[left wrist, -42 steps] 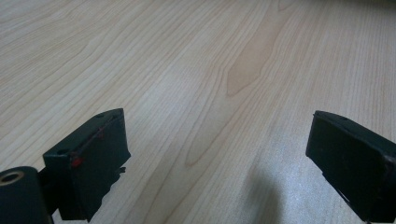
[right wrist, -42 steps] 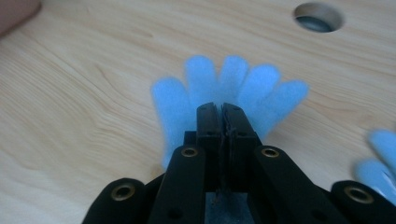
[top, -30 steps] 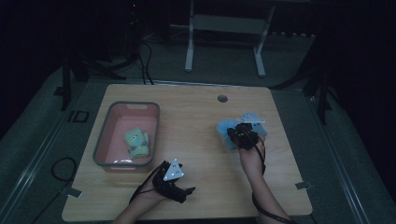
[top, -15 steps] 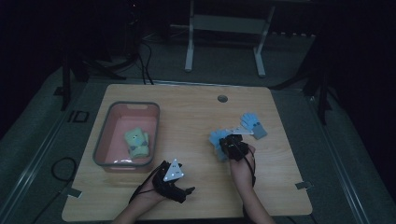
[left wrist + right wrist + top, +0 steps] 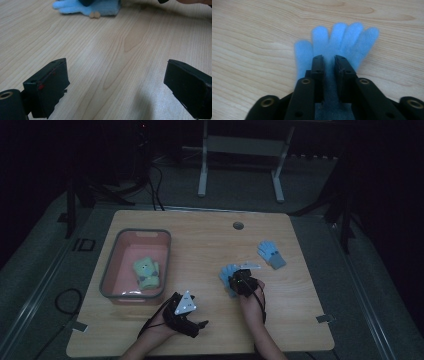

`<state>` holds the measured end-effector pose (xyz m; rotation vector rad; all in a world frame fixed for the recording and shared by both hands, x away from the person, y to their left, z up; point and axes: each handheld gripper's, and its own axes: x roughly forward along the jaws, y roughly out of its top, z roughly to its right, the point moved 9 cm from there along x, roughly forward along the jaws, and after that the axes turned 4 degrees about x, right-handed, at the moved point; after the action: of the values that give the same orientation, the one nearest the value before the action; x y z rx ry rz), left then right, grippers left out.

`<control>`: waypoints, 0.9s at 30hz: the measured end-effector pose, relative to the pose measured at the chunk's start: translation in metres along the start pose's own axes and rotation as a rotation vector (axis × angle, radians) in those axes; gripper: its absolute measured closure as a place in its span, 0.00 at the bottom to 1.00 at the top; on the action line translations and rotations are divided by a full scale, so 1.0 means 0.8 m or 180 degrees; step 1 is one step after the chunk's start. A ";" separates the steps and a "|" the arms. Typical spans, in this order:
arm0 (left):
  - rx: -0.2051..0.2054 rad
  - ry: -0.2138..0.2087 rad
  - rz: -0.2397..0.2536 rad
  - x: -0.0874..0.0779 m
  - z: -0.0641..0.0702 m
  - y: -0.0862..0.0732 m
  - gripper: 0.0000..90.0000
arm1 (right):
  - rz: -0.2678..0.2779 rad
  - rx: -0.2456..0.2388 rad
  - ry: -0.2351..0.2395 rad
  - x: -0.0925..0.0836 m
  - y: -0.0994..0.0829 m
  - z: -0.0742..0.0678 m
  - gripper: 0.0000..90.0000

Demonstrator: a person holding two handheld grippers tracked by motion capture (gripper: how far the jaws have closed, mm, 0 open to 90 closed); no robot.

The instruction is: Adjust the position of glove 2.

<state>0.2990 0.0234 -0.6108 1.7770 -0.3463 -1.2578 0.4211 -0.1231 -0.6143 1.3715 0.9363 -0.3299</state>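
Observation:
A light blue glove (image 5: 337,37) lies flat on the wooden table, fingers spread away from my right gripper (image 5: 329,58). Its jaws have just been opening: they stand a narrow gap apart over the glove's grey cuff, with the cloth between them and not pinched. From above, that glove (image 5: 227,276) is at the table's middle, with the right gripper (image 5: 235,281) on its near side. A second blue glove (image 5: 271,254) lies farther right. My left gripper (image 5: 200,327) rests near the front edge; its jaws (image 5: 116,72) are wide open over bare wood, with the glove (image 5: 82,6) ahead.
A pink bin (image 5: 112,275) with a grey rim stands at the left, with a green plush toy (image 5: 146,272) inside. A round cable hole (image 5: 238,225) sits near the table's back edge. Beyond the table are stands and cables on the dark floor.
My right gripper carried one glove from the back right toward the middle and down onto the table, leaving the other behind. Its jaws have parted slightly. The left gripper stayed still.

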 end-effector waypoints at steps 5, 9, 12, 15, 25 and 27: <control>0.0010 -0.0014 -0.0007 0.000 0.001 -0.001 0.06 | 0.0053 0.0014 0.0113 -0.008 0.008 -0.002 0.75; 0.0024 -0.0045 0.0004 0.002 0.004 -0.001 0.06 | 0.0154 -0.0078 0.0196 -0.023 0.023 0.002 0.71; 0.0055 -0.0059 0.0001 0.002 0.006 -0.001 0.06 | 0.0201 -0.0154 0.0235 -0.033 0.038 0.014 0.71; 0.0081 -0.0063 -0.0004 0.002 0.007 0.000 0.06 | 0.0250 -0.0346 0.0275 -0.040 0.048 0.032 0.69; 0.0073 -0.0070 0.0008 0.003 0.009 0.000 0.06 | 0.0341 -0.0689 0.0184 -0.052 0.062 0.132 0.71; 0.0077 -0.0069 0.0004 0.003 0.010 -0.001 0.06 | 0.0331 -0.0734 0.0122 -0.053 0.066 0.153 0.72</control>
<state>0.2935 0.0180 -0.6134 1.7843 -0.3762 -1.2778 0.4769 -0.2376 -0.5572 1.2124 0.9013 -0.1129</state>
